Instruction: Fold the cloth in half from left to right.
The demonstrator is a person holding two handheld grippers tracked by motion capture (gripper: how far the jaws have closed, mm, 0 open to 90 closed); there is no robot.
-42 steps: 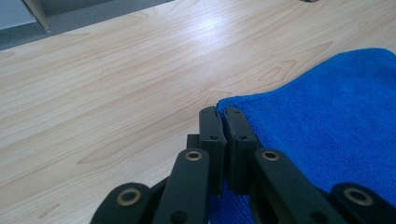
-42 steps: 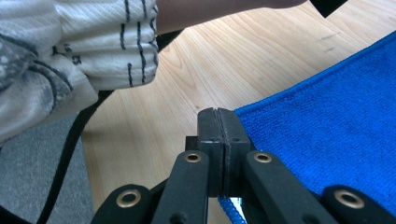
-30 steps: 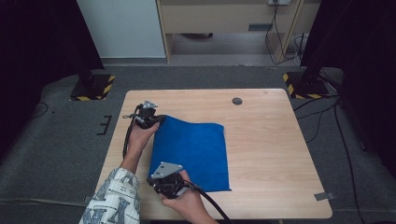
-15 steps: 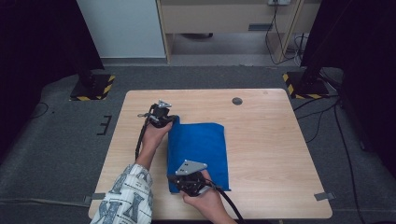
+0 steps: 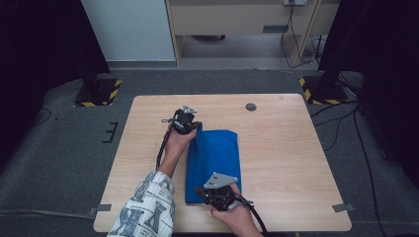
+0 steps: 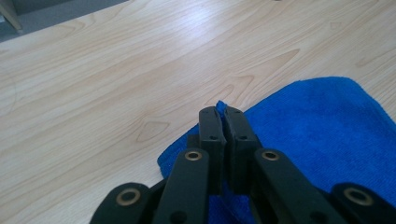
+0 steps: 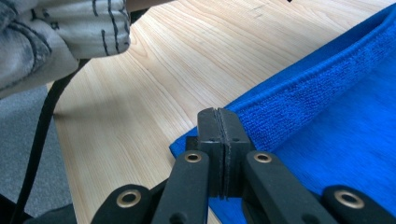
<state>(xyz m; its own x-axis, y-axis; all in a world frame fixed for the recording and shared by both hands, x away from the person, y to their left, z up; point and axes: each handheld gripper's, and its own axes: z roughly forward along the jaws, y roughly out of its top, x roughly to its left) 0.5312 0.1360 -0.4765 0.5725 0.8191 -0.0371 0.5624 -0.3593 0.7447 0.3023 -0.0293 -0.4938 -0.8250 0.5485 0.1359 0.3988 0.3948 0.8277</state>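
Blue cloth: a terry cloth (image 5: 216, 160) lies folded lengthwise near the middle of the desk, a long narrow strip running from the far side toward the person.
Desk: pale wood (image 5: 286, 163), bare to the left and right of the cloth; a small dark round disc (image 5: 251, 106) is set in its far part, well apart from the cloth.
Left tool: the left tool (image 5: 190, 126) sits at the cloth's far left corner; in the left gripper view (image 6: 224, 122) its black jaws are pressed together, with a thin blue edge of the cloth caught between them.
Left sleeve: a patterned grey-and-white sleeve (image 5: 146, 207) comes in from the bottom edge, left of the cloth; a black cable (image 5: 162, 148) trails back from the left tool along the forearm.
Fold: the cloth's upper layer lies over the lower one, and a thick rolled edge (image 7: 322, 88) shows in the right gripper view.
Right tool: the right tool (image 5: 210, 193) sits at the cloth's near left corner, a grey three-cornered plate on top; in the right gripper view (image 7: 218, 123) its jaws are closed tight on that corner.
Right hand: the hand (image 5: 234, 212) holds the right tool at the desk's near edge.
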